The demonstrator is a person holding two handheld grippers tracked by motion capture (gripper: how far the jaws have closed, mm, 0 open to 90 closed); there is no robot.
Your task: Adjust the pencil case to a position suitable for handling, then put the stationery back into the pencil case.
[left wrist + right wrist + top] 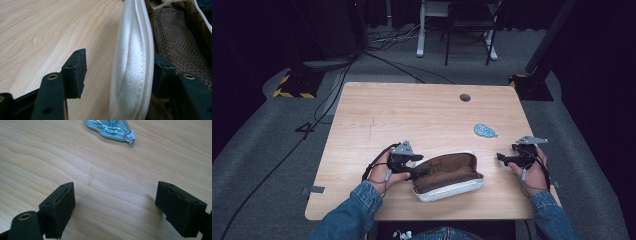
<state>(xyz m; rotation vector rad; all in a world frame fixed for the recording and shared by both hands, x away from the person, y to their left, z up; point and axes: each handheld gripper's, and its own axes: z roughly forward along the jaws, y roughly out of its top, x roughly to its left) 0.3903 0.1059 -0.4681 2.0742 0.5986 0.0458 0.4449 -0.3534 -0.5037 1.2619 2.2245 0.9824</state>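
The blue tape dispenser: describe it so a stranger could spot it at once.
On the wooden table, look right of the open brown-lined pouch, just beyond the right gripper. The tape dispenser lies there alone: small, teardrop-shaped, translucent blue.

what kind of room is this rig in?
Probably a lab or recording studio: a lone wooden table on grey carpet, black curtains around it, loose floor cables, and hazard-striped stand bases.

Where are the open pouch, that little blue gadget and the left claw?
pouch (447,172), high view, brown lining.
blue gadget (110,126), right gripper view, clear blue body.
left claw (120,72), left gripper view, midway between its pads.
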